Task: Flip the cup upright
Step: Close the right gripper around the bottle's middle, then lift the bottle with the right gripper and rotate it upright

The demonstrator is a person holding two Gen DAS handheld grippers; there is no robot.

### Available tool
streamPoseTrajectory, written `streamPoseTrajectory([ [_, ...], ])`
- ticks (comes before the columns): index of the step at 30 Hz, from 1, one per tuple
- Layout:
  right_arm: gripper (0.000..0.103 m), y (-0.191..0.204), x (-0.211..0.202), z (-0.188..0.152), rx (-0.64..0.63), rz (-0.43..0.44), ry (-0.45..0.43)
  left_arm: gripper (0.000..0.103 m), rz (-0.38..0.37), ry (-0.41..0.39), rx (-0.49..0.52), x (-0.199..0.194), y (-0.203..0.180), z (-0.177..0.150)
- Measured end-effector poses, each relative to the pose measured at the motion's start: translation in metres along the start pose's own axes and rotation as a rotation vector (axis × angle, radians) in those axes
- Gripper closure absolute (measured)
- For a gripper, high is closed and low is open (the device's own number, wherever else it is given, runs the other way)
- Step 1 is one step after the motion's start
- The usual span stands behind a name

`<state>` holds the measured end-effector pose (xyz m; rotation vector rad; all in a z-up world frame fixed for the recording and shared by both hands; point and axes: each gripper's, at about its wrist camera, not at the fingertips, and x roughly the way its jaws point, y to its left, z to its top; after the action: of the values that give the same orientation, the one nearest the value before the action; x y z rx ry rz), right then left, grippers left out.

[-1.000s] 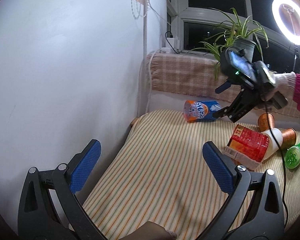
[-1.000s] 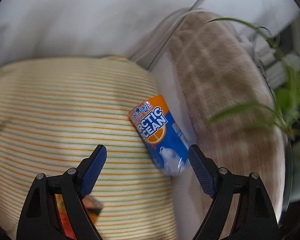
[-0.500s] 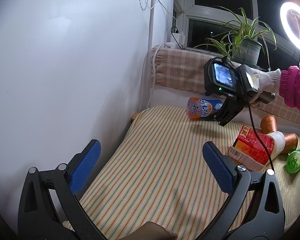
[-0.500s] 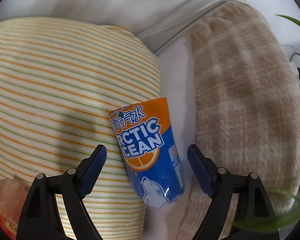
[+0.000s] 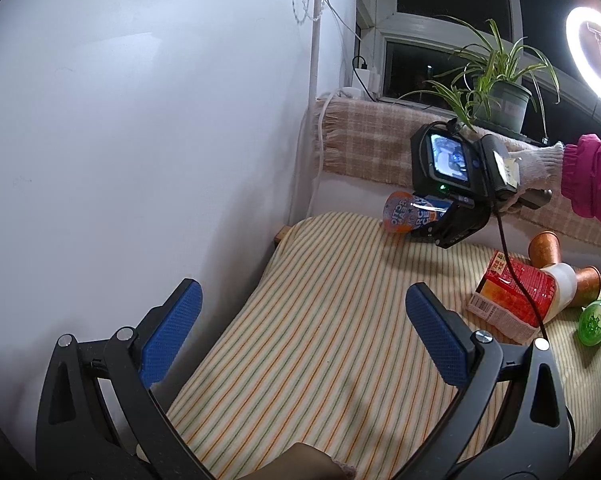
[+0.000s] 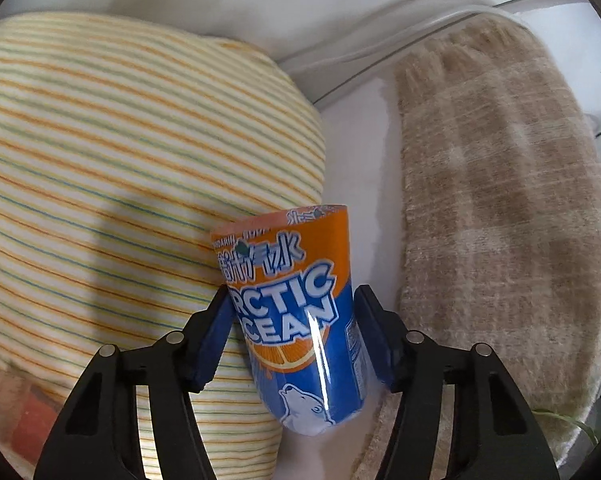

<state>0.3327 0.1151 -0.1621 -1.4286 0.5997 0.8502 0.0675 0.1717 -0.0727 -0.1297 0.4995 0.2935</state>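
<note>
An orange and blue "Arctic Ocean" cup [image 6: 296, 316] lies on its side at the far edge of the striped tablecloth [image 6: 100, 160]; it also shows in the left wrist view [image 5: 410, 218]. My right gripper [image 6: 292, 336] has its blue pads against both sides of the cup. In the left wrist view the right gripper [image 5: 440, 228] is at the cup, held by a gloved hand. My left gripper [image 5: 300, 328] is open and empty, low over the near left part of the table.
A red carton [image 5: 512, 292], two copper cups [image 5: 544, 246], a white cup and a green lid [image 5: 596, 320] lie at the right. A checked cloth [image 5: 364, 144] covers the sill behind, with a potted plant [image 5: 500, 92] and ring light [image 5: 592, 52]. A white wall [image 5: 140, 120] stands left.
My right gripper moved down onto the lying cup and closed its fingers from wide open to touching the cup's sides. The left gripper stayed in place.
</note>
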Motion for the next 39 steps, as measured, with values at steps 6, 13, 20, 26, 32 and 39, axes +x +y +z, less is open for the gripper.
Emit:
streamPoseTrajectory([
  [6,0.045,-0.001,-0.033,0.008,0.045,0.009,-0.055,0.000,0.004,-0.024,0.001,-0.014,0.002,0.001],
  [13,0.046,-0.001,-0.093,0.007,0.102,-0.005,-0.145,0.000,0.011,-0.054,0.003,-0.037,0.003,0.002],
  [20,0.046,-0.003,-0.143,-0.012,0.186,0.019,-0.242,0.000,0.000,-0.096,0.027,-0.067,0.000,0.005],
  [26,0.046,0.014,-0.208,-0.033,0.301,0.054,-0.334,0.000,-0.020,-0.115,0.043,-0.091,-0.007,0.004],
  [32,0.046,0.045,-0.262,-0.067,0.444,0.116,-0.383,0.000,-0.052,-0.124,0.103,-0.109,-0.023,0.003],
  [39,0.046,0.077,-0.284,-0.124,0.702,0.216,-0.389,0.000,-0.124,-0.116,0.147,-0.126,-0.044,-0.003],
])
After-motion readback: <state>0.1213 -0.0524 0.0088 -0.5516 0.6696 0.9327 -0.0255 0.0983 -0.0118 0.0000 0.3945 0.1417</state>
